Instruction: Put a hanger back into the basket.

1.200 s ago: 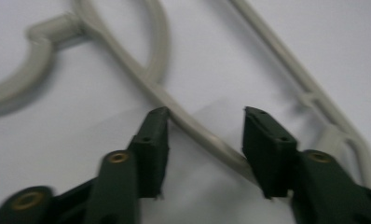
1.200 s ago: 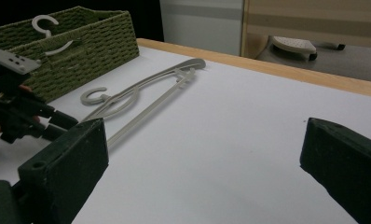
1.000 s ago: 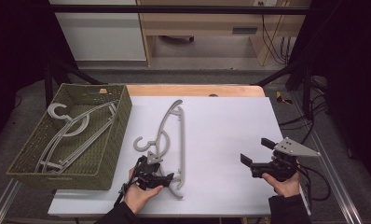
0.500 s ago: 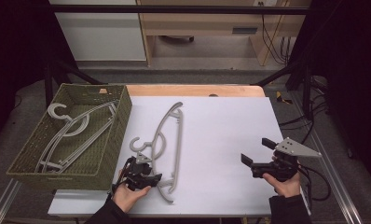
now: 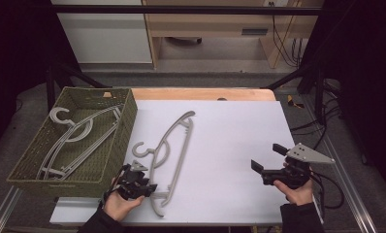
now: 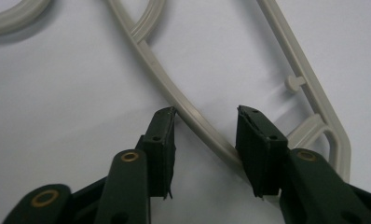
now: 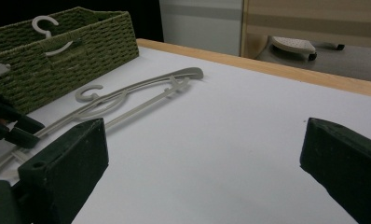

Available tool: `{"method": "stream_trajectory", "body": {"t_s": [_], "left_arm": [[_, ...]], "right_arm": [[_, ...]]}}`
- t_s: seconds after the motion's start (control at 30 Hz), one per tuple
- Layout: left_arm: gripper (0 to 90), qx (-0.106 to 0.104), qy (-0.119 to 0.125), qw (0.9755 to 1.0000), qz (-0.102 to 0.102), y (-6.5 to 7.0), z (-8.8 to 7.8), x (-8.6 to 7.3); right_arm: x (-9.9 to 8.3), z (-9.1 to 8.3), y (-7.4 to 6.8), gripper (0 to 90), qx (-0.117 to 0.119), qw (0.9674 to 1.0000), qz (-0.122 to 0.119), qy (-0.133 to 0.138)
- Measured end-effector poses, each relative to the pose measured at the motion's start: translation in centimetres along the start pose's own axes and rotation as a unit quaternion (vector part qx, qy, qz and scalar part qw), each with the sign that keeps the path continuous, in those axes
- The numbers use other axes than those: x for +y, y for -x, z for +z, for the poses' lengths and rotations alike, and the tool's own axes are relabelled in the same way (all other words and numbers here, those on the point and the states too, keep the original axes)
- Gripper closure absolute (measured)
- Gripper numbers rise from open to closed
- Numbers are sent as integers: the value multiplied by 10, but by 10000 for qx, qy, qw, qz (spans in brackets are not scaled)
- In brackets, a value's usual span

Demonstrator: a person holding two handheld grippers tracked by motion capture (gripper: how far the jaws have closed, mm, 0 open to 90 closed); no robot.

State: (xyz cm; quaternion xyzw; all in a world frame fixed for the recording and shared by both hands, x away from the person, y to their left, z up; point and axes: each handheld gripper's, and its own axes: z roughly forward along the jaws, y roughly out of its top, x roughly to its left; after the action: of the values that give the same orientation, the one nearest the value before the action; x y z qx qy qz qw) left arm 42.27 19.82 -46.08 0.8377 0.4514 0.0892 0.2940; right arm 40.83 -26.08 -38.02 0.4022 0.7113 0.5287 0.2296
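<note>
From the high view we see a pale grey plastic clothes hanger [image 5: 170, 148] lying flat on the white worktop [image 5: 230, 145], running from near the front edge towards the middle, just beside a green woven basket [image 5: 116, 160] at the left edge. That basket holds more grey hangers [image 5: 70, 138]. The left gripper [image 5: 150, 187] sits at the hanger's near end, close to the front left corner; the right gripper [image 5: 265, 159] hovers well apart near the front right corner.

In the left gripper view, one curved bar of the hanger [image 6: 193, 112] passes between the jaws, which have just been closing. The right pad [image 6: 258, 149] touches the bar, while the left pad [image 6: 162, 144] stands clear of it, so nothing is clamped.

In the right gripper view, the jaws stand wide apart over bare worktop [image 7: 230, 154], with the hanger [image 7: 141, 93] and basket [image 7: 72, 46] beyond.
</note>
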Motion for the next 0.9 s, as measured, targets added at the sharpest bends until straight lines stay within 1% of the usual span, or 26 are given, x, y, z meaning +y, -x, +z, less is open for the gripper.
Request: {"method": "stream_trajectory", "body": {"t_s": [0.03,0.07,0.1,0.13,0.2,0.23,0.27,0.33,0.37,0.4,0.43,0.47,0.57,0.6,0.67,0.73,0.77,0.8,0.83,0.87,0.9], "left_arm": [[606,0,0,10000,0,0,0,0],[619,-39,22,9999,-122,-6,-4,-5],[625,-39,22,9999,-122,-6,-4,-5],[630,-62,47,9997,-212,-8,-5,-8],[628,-75,74,9995,-296,-9,-5,-10],[628,61,69,9996,-279,-5,-4,-9],[626,61,69,9996,-279,-5,-4,-9],[627,303,97,9993,-219,2,-2,-8],[630,303,97,9993,-219,2,-2,-8],[634,407,84,9990,-170,5,0,-7],[637,407,84,9990,-170,5,0,-7],[639,443,44,9990,-72,6,0,-5],[658,382,78,9992,-94,6,2,-4],[673,302,118,9994,-89,5,3,-3],[706,217,199,9996,22,3,7,2],[729,162,269,9995,43,2,11,6],[738,132,281,9995,101,1,13,8],[743,110,350,9993,67,0,14,8],[744,110,350,9993,67,0,14,8],[740,40,335,9994,30,-2,13,8],[736,46,402,9992,-29,-2,13,6]], "right_arm": [[0,0,0,12,0,10000,0,0],[0,0,0,13,-4,10000,-5,-8],[0,0,0,13,-4,10000,-5,-8],[0,1,0,12,17,10000,-36,-28],[-1,1,0,12,14,10000,-43,-31],[-1,2,0,13,1,10000,-20,-21],[-1,2,0,13,1,10000,-20,-21],[0,2,-1,12,1,10000,-16,-19],[0,2,-1,12,1,10000,-16,-19],[0,2,-1,12,5,10000,-17,-21],[0,2,-1,12,5,10000,-17,-21],[0,2,-1,12,5,10000,-22,-13],[0,1,-1,12,27,10000,-30,-10],[1,0,-1,12,17,10000,-43,-8],[0,0,-1,12,11,10000,-42,-22],[0,1,-1,12,23,10000,-41,-24],[0,2,-1,12,-4,10000,-28,-16],[0,2,-1,12,-6,10000,-25,-30],[0,2,-1,12,2,10000,-27,-34],[0,2,-1,13,-5,10000,-28,-30],[0,2,-1,13,-1,10000,-34,-20]]}}
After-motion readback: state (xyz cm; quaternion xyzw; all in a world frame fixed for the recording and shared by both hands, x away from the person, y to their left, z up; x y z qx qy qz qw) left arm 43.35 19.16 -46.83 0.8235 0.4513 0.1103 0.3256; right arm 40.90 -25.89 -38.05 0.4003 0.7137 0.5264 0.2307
